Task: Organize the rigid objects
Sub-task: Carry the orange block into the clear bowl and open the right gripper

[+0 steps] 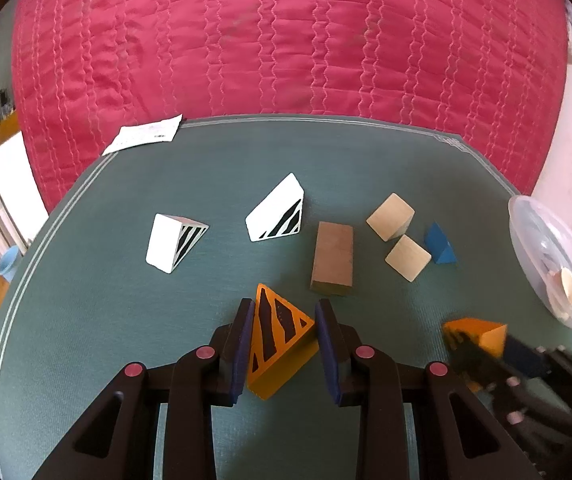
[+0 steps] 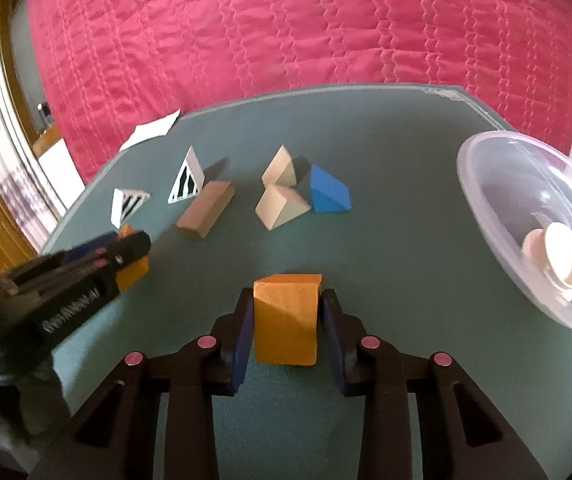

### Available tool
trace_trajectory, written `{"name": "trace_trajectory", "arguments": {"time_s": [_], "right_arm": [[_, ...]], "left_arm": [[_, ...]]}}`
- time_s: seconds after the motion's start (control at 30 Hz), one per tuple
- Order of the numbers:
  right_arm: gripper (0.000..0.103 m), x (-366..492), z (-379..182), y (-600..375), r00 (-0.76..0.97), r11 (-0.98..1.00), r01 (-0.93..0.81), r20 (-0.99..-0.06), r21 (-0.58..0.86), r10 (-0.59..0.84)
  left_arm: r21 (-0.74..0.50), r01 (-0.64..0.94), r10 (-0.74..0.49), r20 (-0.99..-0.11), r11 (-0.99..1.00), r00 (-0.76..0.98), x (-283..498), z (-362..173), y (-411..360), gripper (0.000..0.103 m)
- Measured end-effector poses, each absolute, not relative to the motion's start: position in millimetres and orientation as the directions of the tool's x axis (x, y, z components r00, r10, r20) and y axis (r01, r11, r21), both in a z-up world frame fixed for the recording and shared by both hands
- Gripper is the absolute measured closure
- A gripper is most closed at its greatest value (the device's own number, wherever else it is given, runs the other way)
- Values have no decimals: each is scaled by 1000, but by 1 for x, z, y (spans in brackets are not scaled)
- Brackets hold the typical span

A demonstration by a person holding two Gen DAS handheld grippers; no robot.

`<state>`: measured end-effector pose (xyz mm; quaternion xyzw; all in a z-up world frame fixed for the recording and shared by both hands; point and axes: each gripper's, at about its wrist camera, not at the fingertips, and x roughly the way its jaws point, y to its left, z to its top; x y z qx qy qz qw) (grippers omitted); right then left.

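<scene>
My left gripper (image 1: 284, 312) is closed around an orange wedge with black stripes (image 1: 280, 342) on the green mat (image 1: 206, 184); its pads touch both sides. My right gripper (image 2: 288, 302) holds a second orange block (image 2: 286, 318) between its pads, also on the mat. In the left wrist view the right gripper and its orange block (image 1: 482, 334) show blurred at the lower right. In the right wrist view the left gripper (image 2: 126, 248) shows at the left, on its wedge.
Two white striped wedges (image 1: 176, 242) (image 1: 276, 216), a brown block (image 1: 333, 258), two pale wooden wedges (image 1: 391, 216) (image 1: 408, 258) and a blue wedge (image 1: 440, 246) lie farther back. A clear plastic bowl (image 2: 486, 184) with small items stands right. A paper slip (image 1: 144, 134) lies on the pink quilt (image 1: 286, 40).
</scene>
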<state>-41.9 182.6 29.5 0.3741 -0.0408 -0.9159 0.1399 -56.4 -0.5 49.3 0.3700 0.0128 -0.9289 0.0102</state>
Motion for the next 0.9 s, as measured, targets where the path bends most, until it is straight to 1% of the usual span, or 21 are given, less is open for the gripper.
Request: {"name": "trace_trajectory", "arguments": {"time_s": [0.4, 0.9], "right_arm": [[69, -31, 59, 225, -749, -963, 149, -611, 225, -258], [69, -27, 77, 294, -807, -975, -5, -577, 224, -128]], "left_arm": [[27, -13, -9, -677, -1000, -736, -51, 48, 20, 71], [56, -39, -9, -677, -998, -736, -48, 45, 36, 71]]}}
